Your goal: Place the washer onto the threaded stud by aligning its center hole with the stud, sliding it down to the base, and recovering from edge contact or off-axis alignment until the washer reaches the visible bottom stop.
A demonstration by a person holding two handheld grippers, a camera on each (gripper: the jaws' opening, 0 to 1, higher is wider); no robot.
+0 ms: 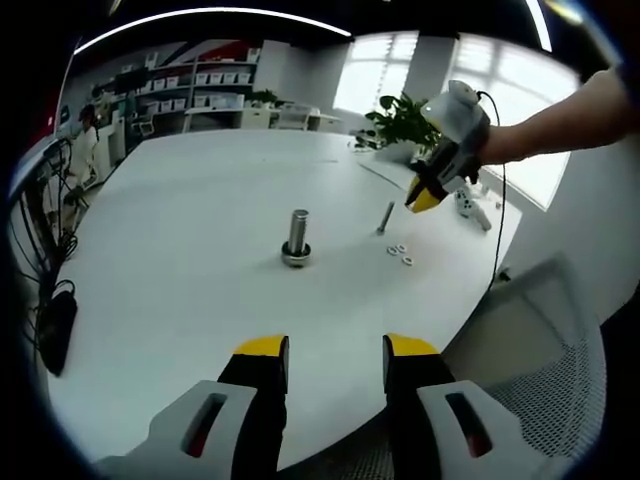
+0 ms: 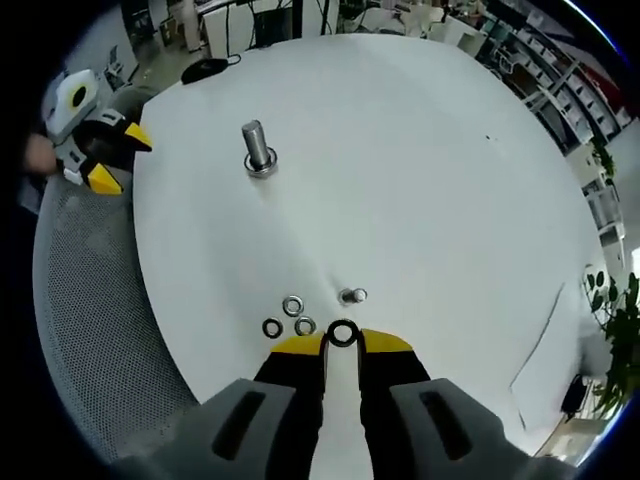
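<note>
Flat metal washer [image 2: 342, 333] between right gripper [image 2: 342, 343] yellow tips.

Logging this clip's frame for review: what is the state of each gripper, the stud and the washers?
Left gripper: open, empty, hovering over the table's near edge.
Right gripper: nearly closed, a washer at its tips.
Threaded stud: upright on its base, no washer visibly on it.
Loose washers: three lying flat on the table.
Bolt: lying on the table.
</note>
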